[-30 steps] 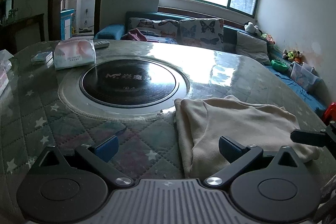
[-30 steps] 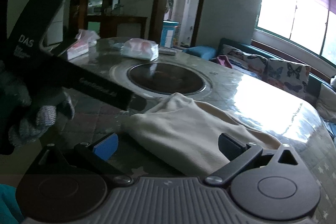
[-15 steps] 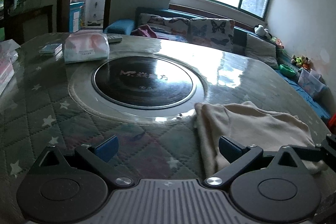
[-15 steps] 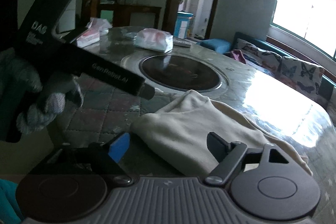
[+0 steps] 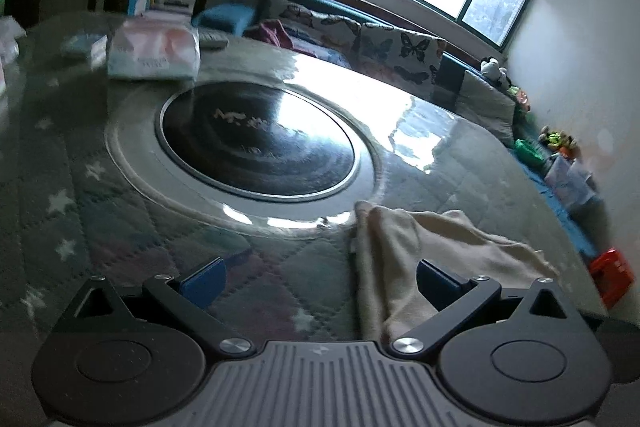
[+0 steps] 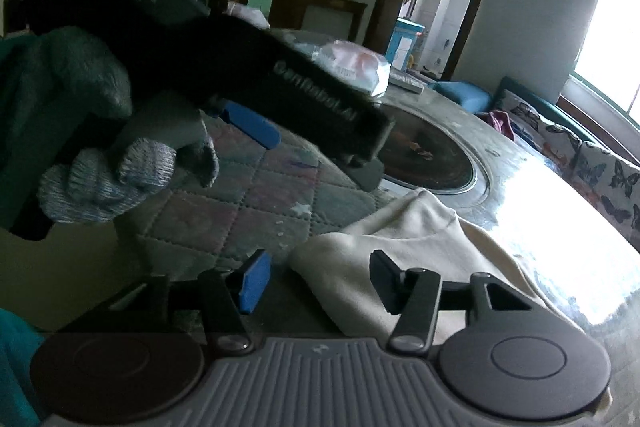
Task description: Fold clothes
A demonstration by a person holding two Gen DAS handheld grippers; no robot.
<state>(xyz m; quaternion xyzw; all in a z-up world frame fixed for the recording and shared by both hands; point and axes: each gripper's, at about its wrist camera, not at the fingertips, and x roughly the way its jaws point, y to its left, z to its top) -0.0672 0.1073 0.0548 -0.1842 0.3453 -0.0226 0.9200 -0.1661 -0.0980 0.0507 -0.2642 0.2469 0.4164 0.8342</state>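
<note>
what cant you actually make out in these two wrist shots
- Cream garment: its near edge is hidden behind the left gripper body in the left wrist view, so its type is unclear.
- Right gripper: jaws closing over a garment corner; whether the pads touch the cloth is unclear.
- Table left part: blocked in the right wrist view by the gloved hand.
- Tissue pack print: blurred.

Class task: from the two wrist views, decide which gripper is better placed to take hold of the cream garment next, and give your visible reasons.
Right, probably. The right gripper is closing with the cream garment's near edge between its fingers. The left gripper stands open, mostly over bare table, the cloth only by one finger.
</note>
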